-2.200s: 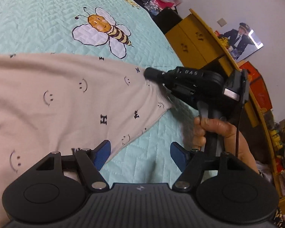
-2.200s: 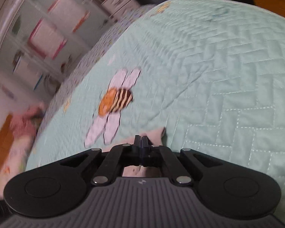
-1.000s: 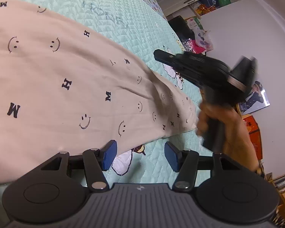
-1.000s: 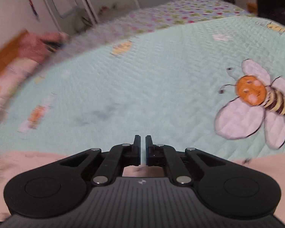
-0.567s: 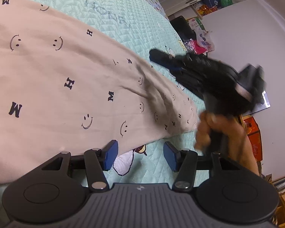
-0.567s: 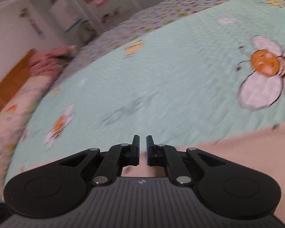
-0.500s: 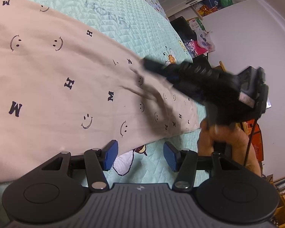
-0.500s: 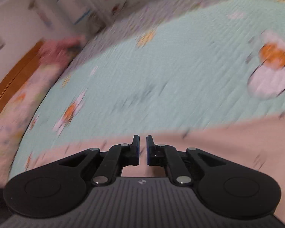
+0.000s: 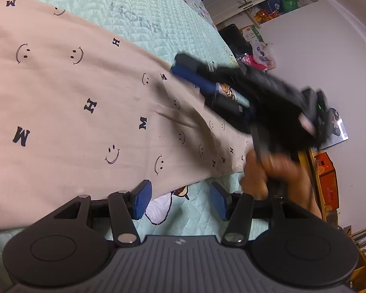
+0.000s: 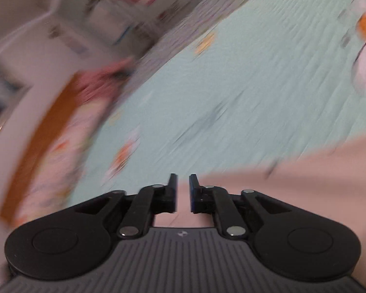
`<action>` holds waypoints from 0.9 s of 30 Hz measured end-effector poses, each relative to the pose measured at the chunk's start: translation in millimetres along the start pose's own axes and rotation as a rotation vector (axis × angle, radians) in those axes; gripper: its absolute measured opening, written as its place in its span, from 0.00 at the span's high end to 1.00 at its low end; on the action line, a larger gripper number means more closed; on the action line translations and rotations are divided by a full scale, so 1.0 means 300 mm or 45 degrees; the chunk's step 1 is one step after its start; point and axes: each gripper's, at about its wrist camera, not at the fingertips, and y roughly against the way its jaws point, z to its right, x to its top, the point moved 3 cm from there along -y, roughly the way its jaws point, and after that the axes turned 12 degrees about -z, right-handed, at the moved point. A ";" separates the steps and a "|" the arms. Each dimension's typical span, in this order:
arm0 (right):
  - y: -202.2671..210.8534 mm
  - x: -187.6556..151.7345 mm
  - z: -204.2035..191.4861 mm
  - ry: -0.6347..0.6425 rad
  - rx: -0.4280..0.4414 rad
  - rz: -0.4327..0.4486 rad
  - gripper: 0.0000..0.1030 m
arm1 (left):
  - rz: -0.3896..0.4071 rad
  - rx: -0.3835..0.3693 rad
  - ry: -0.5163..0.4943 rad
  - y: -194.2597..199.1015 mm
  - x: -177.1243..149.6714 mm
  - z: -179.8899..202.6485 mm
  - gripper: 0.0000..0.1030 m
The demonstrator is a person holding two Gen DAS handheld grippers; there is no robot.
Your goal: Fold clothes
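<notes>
The beige smiley-print garment (image 9: 90,102) lies spread on the quilted bed (image 9: 139,7), its long axis running left to right — the right tool (image 9: 195,80), jaws opening over its far end, is nearer than the open, empty left tool (image 9: 179,196).

One beige garment (image 9: 85,102) lies on one mint-green bed cover (image 9: 139,7). Two grippers are in view: the left gripper (image 9: 180,196) and the right gripper (image 9: 195,83). One hand (image 9: 275,173) of the person shows, on the handle of the right gripper. On the garment I count nine smiley faces, three letters M and two letters H in the clear part; the small marks near its far end are too small to count. One bee picture (image 9: 228,91) shows behind the right gripper, and part of another (image 9: 168,200) between the left gripper's blue pads (image 9: 142,196).
</notes>
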 end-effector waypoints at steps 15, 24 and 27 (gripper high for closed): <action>-0.197 0.131 -0.081 0.064 -0.026 -0.102 0.92 | 0.031 0.006 -0.044 0.038 -0.010 0.025 0.46; -0.379 -0.022 -0.260 0.126 0.010 -0.354 0.93 | 0.227 0.180 0.094 0.347 -0.039 -0.162 0.43; -0.439 0.040 -0.240 0.058 -0.101 -0.228 1.00 | 0.213 0.098 0.148 0.365 -0.065 -0.241 0.52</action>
